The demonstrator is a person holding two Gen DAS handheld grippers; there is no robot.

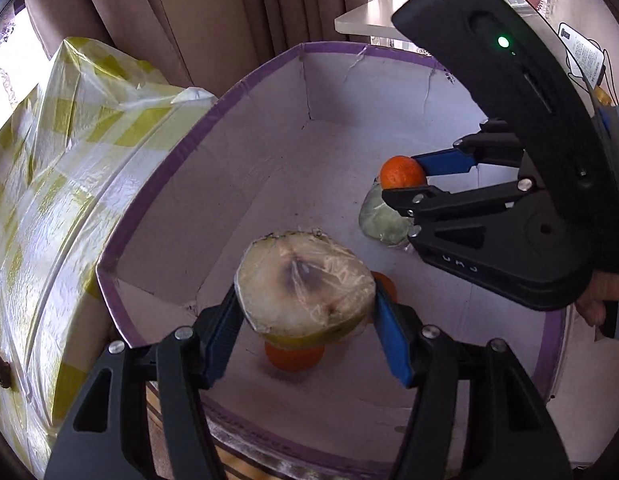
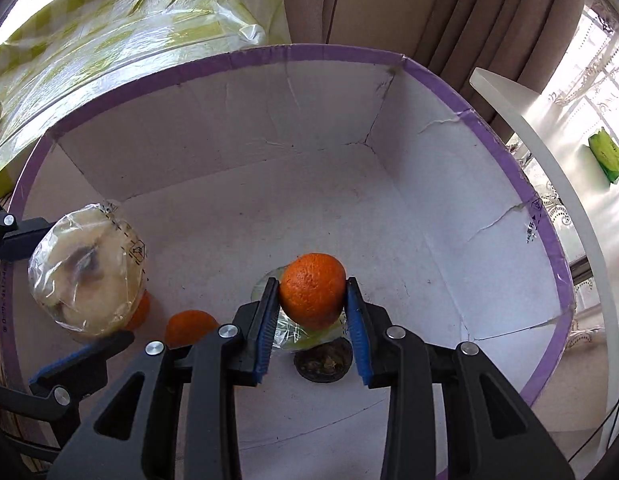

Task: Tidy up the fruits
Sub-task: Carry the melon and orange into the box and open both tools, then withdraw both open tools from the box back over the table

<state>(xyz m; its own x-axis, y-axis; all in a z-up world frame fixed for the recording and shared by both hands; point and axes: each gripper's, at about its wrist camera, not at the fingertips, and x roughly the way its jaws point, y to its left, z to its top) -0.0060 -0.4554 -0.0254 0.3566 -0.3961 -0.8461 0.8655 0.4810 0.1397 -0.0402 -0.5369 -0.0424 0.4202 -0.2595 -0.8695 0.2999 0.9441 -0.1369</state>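
My left gripper is shut on a cut half fruit wrapped in plastic film, held over the white box with a purple rim; it also shows in the right wrist view. My right gripper is shut on an orange, held inside the box above a wrapped green fruit piece. In the left wrist view the right gripper holds that orange above the green piece. Two more oranges lie on the box floor.
A dark round object lies on the box floor under my right gripper. A cabinet covered in yellow-checked plastic stands left of the box. Curtains hang behind. A white shelf is at the right.
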